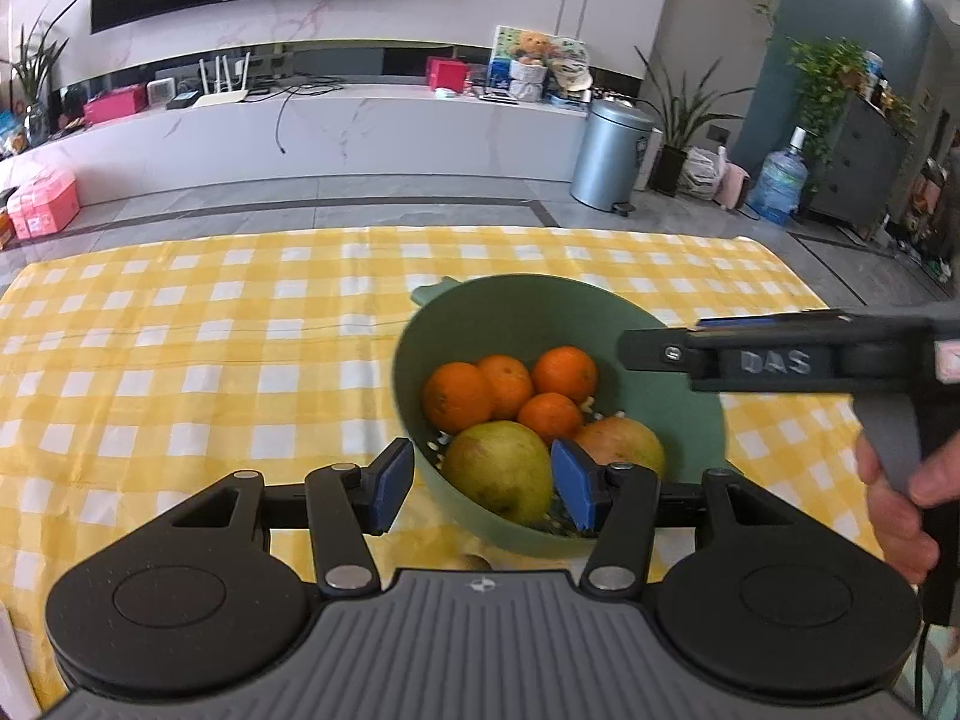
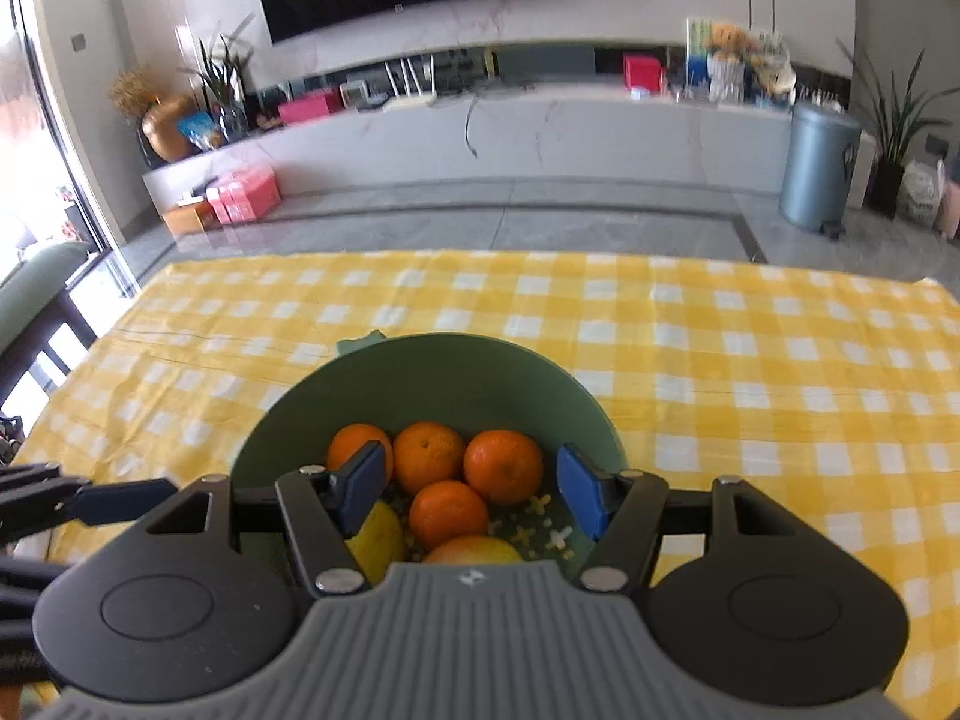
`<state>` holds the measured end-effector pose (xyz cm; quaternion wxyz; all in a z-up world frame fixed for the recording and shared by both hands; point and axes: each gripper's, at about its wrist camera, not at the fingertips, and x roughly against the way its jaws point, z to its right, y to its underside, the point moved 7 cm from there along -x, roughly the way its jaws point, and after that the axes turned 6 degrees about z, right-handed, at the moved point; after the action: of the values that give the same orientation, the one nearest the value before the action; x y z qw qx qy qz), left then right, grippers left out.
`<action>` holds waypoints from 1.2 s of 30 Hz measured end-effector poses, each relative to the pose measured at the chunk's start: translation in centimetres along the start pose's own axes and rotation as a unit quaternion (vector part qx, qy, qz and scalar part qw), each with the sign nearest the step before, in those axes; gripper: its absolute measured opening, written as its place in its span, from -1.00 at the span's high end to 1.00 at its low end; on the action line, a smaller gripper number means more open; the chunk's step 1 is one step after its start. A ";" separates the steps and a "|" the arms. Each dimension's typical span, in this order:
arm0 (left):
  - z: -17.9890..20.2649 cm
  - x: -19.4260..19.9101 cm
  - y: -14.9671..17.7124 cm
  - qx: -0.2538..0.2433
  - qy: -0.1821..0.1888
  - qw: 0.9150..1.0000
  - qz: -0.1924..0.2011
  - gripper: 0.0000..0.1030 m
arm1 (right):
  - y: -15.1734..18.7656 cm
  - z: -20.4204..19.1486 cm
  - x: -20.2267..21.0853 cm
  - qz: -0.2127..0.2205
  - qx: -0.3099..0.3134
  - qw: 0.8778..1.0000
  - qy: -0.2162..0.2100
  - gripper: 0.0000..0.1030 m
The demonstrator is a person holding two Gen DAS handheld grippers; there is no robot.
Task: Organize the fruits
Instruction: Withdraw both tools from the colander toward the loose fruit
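Note:
A green strainer bowl (image 1: 528, 318) stands on the yellow checked tablecloth and also shows in the right wrist view (image 2: 420, 378). It holds several oranges (image 1: 457, 396) (image 2: 503, 465) and two yellow-green pears (image 1: 499, 471) (image 2: 474, 551). My left gripper (image 1: 483, 483) is open, with its fingers astride the bowl's near rim and the front pear between them. My right gripper (image 2: 471, 489) is open just above the fruit inside the bowl. It shows from the side in the left wrist view (image 1: 636, 348), over the bowl's right rim.
The table (image 2: 750, 360) is covered by the yellow checked cloth, with floor beyond its far edge. Further back are a white TV bench (image 1: 360, 126) with boxes, a grey bin (image 1: 609, 156) and plants. A green chair (image 2: 36, 294) stands at the table's left.

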<state>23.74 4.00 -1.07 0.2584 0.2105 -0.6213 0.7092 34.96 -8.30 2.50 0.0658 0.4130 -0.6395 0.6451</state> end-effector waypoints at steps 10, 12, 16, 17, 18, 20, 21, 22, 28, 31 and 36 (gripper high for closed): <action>3.3 2.1 1.8 -0.044 0.027 0.999 -0.018 -0.18 | 6.1 0.5 9.1 0.058 -0.015 0.998 0.017 -0.40; 3.9 2.5 2.3 -0.053 0.031 0.998 -0.020 -0.18 | 7.9 0.7 10.0 0.047 -0.033 0.998 0.018 -0.40; 4.6 3.3 3.4 -0.059 0.034 0.998 -0.014 -0.18 | 10.9 1.1 11.2 0.036 -0.061 0.997 0.021 -0.40; 4.7 3.4 3.7 -0.059 0.036 0.997 -0.013 -0.18 | 11.4 1.0 11.4 0.034 -0.065 0.997 0.017 -0.40; 4.8 3.5 4.0 -0.061 0.040 0.997 -0.016 -0.18 | 12.0 0.9 11.6 0.032 -0.066 0.997 0.015 -0.40; 5.1 3.7 4.5 -0.067 0.041 0.997 -0.014 -0.17 | 12.9 0.5 11.8 0.033 -0.058 0.998 0.020 -0.40; 5.1 3.7 4.8 -0.070 0.040 0.997 -0.012 -0.12 | 13.2 0.4 11.9 0.035 -0.051 0.998 0.022 -0.40; 5.2 3.6 5.0 -0.074 0.039 0.996 -0.014 -0.10 | 13.3 0.3 11.9 0.038 -0.048 0.998 0.025 -0.40; 5.4 3.5 6.5 -0.078 0.060 0.995 -0.023 -0.09 | 14.7 0.9 11.6 0.034 -0.053 0.997 0.035 -0.39; 5.7 3.2 7.4 -0.078 0.078 0.993 -0.034 -0.04 | 14.7 1.0 11.3 0.034 -0.057 0.997 0.030 -0.37; 5.4 2.7 8.3 -0.076 0.096 0.991 -0.049 0.00 | 14.8 0.5 10.7 0.029 -0.037 0.998 0.034 -0.16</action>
<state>16.32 -1.86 -5.01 0.3661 0.1517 -0.6345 0.6636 19.10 -16.04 -2.36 0.0836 0.3696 -0.6722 0.6361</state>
